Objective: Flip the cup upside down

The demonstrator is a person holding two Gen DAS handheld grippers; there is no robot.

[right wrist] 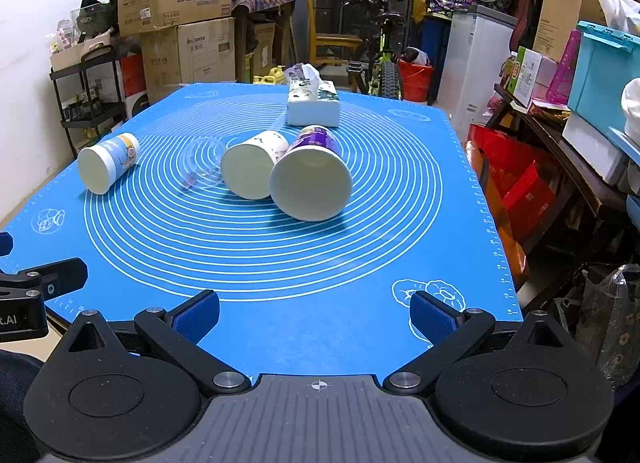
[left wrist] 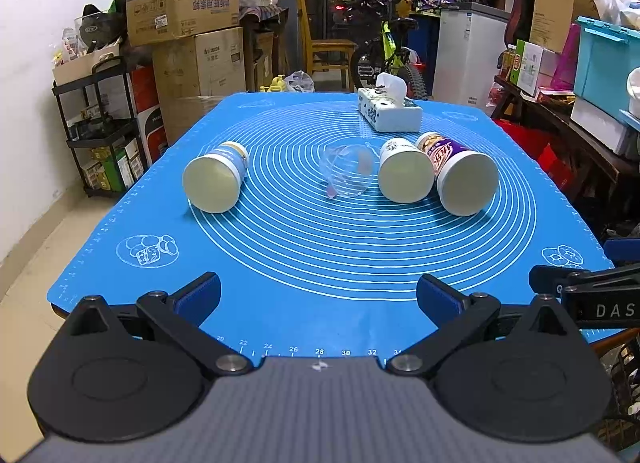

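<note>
Paper cups [left wrist: 214, 177] [left wrist: 406, 171] [left wrist: 460, 173] lay sideways on the blue mat [left wrist: 320, 263]; a clear cup [left wrist: 348, 177], seemingly, too. Left gripper [left wrist: 318, 295] and right gripper [right wrist: 314, 313] gaped wide, empty.

Cluttered home storeroom: stacked cardboard boxes [left wrist: 184, 3], bicycle [left wrist: 384, 51], freezer [left wrist: 468, 51].

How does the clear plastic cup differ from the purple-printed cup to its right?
The clear plastic cup is see-through, so the mat's rings show through it; the purple-printed cup is opaque paper with a cream inside. The clear cup looks smaller and lies apart from its neighbours, while the purple cup lies against the white cup. Both lie on their sides on the blue mat, mouths toward the cameras, neither yet flipped.
</note>
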